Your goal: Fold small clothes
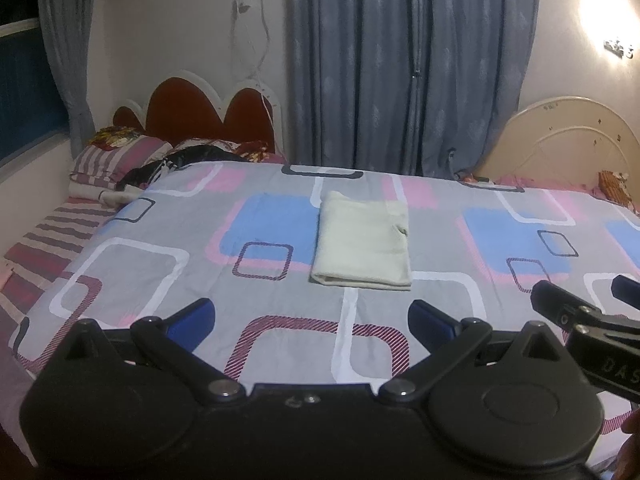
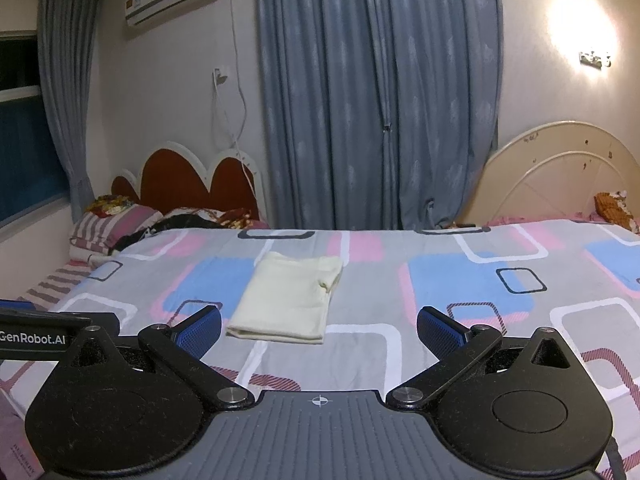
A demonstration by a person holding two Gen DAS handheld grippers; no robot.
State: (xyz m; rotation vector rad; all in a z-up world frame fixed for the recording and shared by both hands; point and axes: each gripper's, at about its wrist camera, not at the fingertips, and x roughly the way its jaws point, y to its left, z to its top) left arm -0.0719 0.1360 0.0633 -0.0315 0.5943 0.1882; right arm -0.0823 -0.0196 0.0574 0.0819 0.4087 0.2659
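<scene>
A pale cream garment (image 1: 363,237) lies folded into a neat rectangle on the patterned bedspread (image 1: 168,256). It also shows in the right wrist view (image 2: 290,297). My left gripper (image 1: 311,316) is open and empty, held above the bedspread just short of the garment's near edge. My right gripper (image 2: 319,326) is open and empty, near the garment's near right corner. The right gripper also shows at the right edge of the left wrist view (image 1: 580,300). The left gripper's body shows at the left edge of the right wrist view (image 2: 44,332).
Striped pillows (image 1: 116,160) and crumpled clothes (image 1: 192,158) lie at the head of the bed by the red headboard (image 1: 200,112). A cream headboard (image 1: 568,140) stands at the right. Blue curtains (image 1: 400,64) hang behind the bed.
</scene>
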